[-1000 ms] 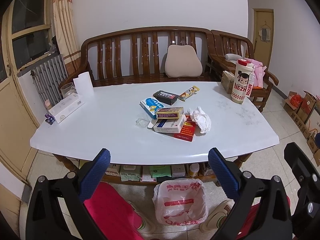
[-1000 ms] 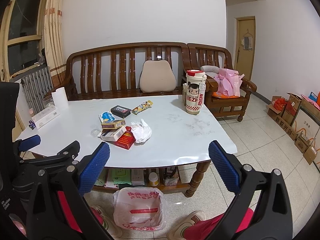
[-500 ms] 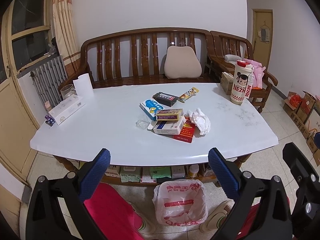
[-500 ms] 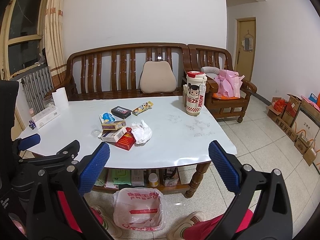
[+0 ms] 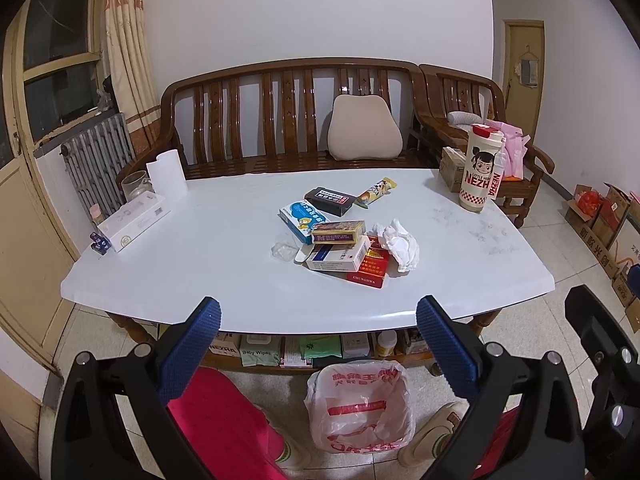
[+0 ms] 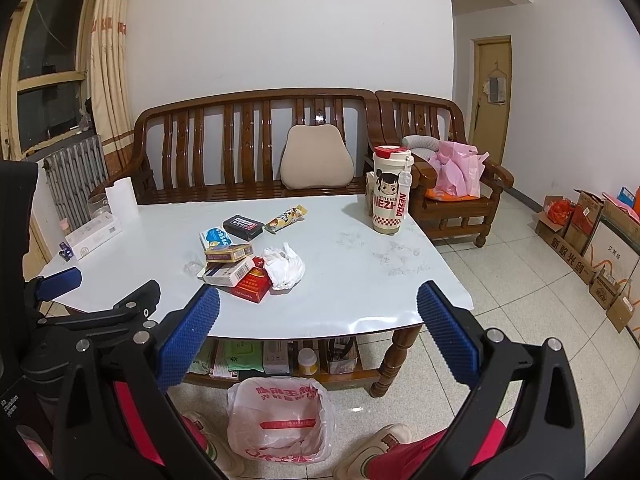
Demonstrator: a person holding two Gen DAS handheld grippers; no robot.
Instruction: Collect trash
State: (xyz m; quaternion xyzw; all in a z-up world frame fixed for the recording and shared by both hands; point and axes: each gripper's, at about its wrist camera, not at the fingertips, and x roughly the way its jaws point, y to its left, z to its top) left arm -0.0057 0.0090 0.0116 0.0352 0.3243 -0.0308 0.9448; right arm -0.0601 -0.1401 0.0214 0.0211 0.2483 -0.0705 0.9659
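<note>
A heap of trash lies mid-table: a crumpled white tissue (image 5: 400,242) (image 6: 285,266), a red carton (image 5: 370,268) (image 6: 252,284), a white box (image 5: 339,258), a gold box (image 5: 338,232), a blue box (image 5: 301,216), a black box (image 5: 329,201) and a snack wrapper (image 5: 376,192) (image 6: 286,216). A white plastic bag (image 5: 360,404) (image 6: 280,420) stands open on the floor in front of the table. My left gripper (image 5: 318,350) is open, held back from the table's near edge. My right gripper (image 6: 318,340) is open too, nothing between its fingers.
A white table (image 5: 200,248) stands before a wooden bench (image 5: 280,120). A tall cartoon tumbler (image 5: 478,172) (image 6: 390,192) stands far right; a paper roll (image 5: 166,176) and white carton (image 5: 134,220) sit far left. A person's red trouser legs (image 5: 224,420) and shoes flank the bag. Cardboard boxes (image 6: 592,240) line the right wall.
Both views have shifted only slightly; the grippers stay open and nothing on the table has moved.
</note>
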